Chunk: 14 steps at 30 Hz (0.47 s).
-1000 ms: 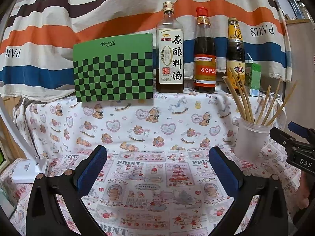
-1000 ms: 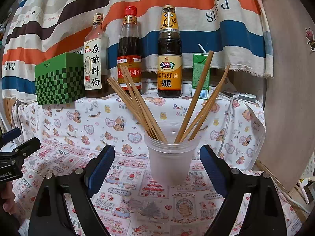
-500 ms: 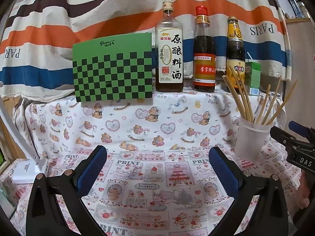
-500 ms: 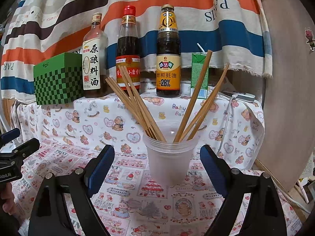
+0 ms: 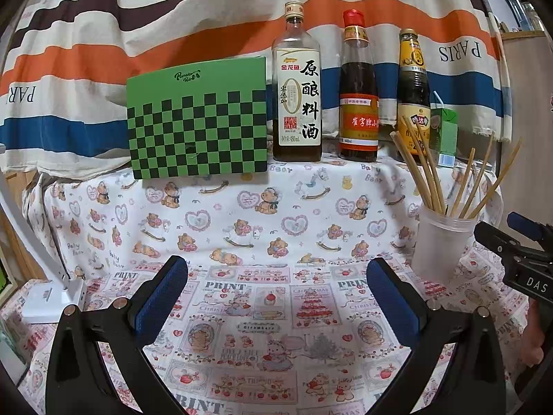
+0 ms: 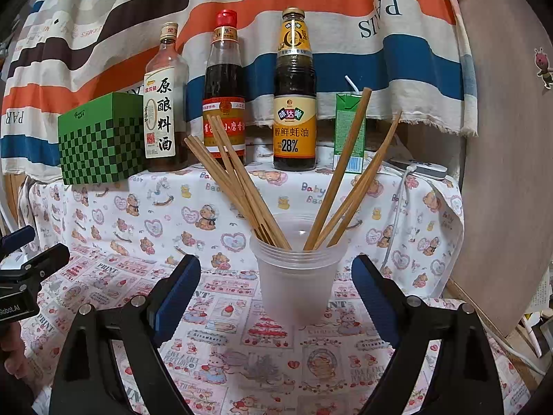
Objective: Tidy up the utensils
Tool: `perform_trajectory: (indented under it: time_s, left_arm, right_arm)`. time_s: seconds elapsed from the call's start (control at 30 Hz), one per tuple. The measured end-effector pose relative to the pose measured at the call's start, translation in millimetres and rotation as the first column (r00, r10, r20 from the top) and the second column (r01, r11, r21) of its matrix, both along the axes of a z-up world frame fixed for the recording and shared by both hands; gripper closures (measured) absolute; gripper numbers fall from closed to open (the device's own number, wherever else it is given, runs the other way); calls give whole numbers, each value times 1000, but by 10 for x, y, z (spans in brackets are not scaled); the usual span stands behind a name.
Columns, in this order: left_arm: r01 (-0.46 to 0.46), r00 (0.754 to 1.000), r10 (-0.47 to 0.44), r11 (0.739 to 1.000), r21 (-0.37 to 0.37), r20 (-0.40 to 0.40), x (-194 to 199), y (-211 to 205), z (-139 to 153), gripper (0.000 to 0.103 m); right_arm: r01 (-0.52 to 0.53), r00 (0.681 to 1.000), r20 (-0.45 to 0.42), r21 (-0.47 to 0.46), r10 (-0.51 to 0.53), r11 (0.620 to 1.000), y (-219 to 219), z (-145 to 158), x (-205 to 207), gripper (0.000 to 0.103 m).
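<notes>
A translucent plastic cup (image 6: 295, 276) stands on the patterned tablecloth and holds several wooden chopsticks (image 6: 242, 186) that fan out left and right. My right gripper (image 6: 276, 297) is open and empty, with the cup just ahead between its blue-padded fingers (image 6: 176, 294). The cup also shows in the left wrist view (image 5: 440, 245) at the right, with its chopsticks (image 5: 421, 169). My left gripper (image 5: 276, 297) is open and empty over bare cloth, left of the cup. The right gripper's body (image 5: 518, 259) shows at that view's right edge.
On a raised shelf at the back stand a green checkered box (image 5: 197, 128), a cooking wine bottle (image 5: 299, 97), a red-capped sauce bottle (image 5: 357, 103), an oyster sauce bottle (image 6: 294, 103) and a green drink carton (image 6: 349, 131). A white device (image 5: 52, 297) lies at the left.
Both views have shifted very slightly; the cup sits a touch lower and nearer in the right wrist view. Both grippers stay open and nothing on the table has moved.
</notes>
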<state>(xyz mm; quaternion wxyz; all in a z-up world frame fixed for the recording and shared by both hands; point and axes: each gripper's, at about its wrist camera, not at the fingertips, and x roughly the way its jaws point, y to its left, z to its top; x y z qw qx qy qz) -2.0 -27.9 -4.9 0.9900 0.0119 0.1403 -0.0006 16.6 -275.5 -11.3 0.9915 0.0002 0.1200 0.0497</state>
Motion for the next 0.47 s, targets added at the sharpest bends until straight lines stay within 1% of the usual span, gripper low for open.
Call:
perform_trajectory:
  time_s: [0.47]
  left_arm:
    - [-5, 1000, 5, 1000, -2, 0, 4, 5, 3, 0]
  right_arm:
    - [13, 1000, 1, 2, -13, 1000, -11, -2, 8, 12]
